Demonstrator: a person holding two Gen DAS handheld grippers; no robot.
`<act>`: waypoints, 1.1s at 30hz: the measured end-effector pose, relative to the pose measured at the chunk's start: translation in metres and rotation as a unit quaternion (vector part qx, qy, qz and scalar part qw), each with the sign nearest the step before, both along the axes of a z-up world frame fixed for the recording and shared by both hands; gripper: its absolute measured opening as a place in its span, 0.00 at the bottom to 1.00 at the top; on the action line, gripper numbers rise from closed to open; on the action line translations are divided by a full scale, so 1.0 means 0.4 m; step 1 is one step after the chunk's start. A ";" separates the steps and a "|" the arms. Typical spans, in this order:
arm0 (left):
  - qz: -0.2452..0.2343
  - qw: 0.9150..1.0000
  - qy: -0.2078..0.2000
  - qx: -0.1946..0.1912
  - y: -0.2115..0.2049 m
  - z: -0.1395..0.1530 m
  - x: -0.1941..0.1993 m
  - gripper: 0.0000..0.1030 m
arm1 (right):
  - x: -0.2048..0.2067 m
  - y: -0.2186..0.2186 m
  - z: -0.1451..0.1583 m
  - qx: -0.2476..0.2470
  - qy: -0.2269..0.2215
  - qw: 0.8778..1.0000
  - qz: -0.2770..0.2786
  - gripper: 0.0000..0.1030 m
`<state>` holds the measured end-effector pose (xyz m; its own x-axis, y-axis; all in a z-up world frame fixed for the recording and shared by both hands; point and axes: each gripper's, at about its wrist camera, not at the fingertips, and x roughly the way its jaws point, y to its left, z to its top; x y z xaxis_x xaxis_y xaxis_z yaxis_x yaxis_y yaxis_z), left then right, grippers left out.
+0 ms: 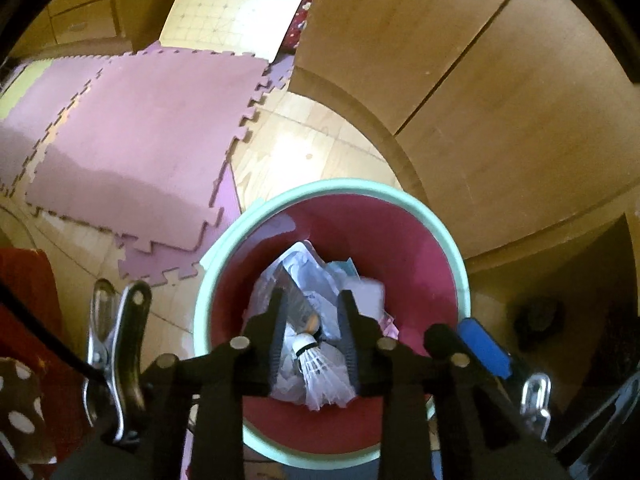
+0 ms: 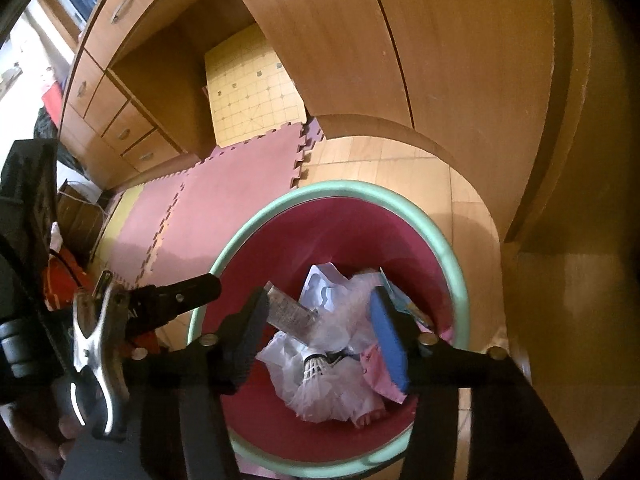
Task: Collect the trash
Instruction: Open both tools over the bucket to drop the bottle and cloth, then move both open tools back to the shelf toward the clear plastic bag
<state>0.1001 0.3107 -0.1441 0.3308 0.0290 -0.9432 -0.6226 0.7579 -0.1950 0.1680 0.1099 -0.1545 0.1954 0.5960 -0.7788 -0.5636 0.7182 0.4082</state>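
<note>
A round bin with a mint-green rim (image 1: 320,186) (image 2: 340,188) and a red inside stands on the floor right under both grippers. It holds crumpled white paper, a silvery wrapper (image 2: 288,316), pink scraps and a white shuttlecock (image 1: 316,364) (image 2: 314,368) lying on top of the pile. My left gripper (image 1: 312,300) hangs over the bin, open by a narrow gap, and its black fingers touch nothing. My right gripper (image 2: 320,300) is open wide above the same pile, its blue pad (image 2: 388,340) clear of the trash. Neither gripper holds anything.
Pink and purple foam puzzle mats (image 1: 140,140) (image 2: 224,208) cover the floor left of the bin. A wooden cabinet (image 1: 480,100) (image 2: 460,60) rises close behind and to the right. Drawers (image 2: 120,128) stand at the far left. A red cloth (image 1: 24,280) lies at the left edge.
</note>
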 end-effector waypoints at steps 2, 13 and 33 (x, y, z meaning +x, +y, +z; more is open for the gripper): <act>-0.006 1.000 0.004 0.004 -0.005 0.002 -0.001 0.28 | -0.003 -0.009 0.007 -0.002 -0.004 1.000 -0.004 0.58; -0.008 1.000 0.009 0.007 -0.034 0.030 -0.012 0.42 | -0.041 -0.045 0.063 0.026 -0.017 0.999 0.007 0.58; -0.024 0.998 -0.002 0.053 -0.088 0.093 -0.071 0.43 | -0.129 -0.113 0.141 0.024 -0.059 0.997 0.036 0.58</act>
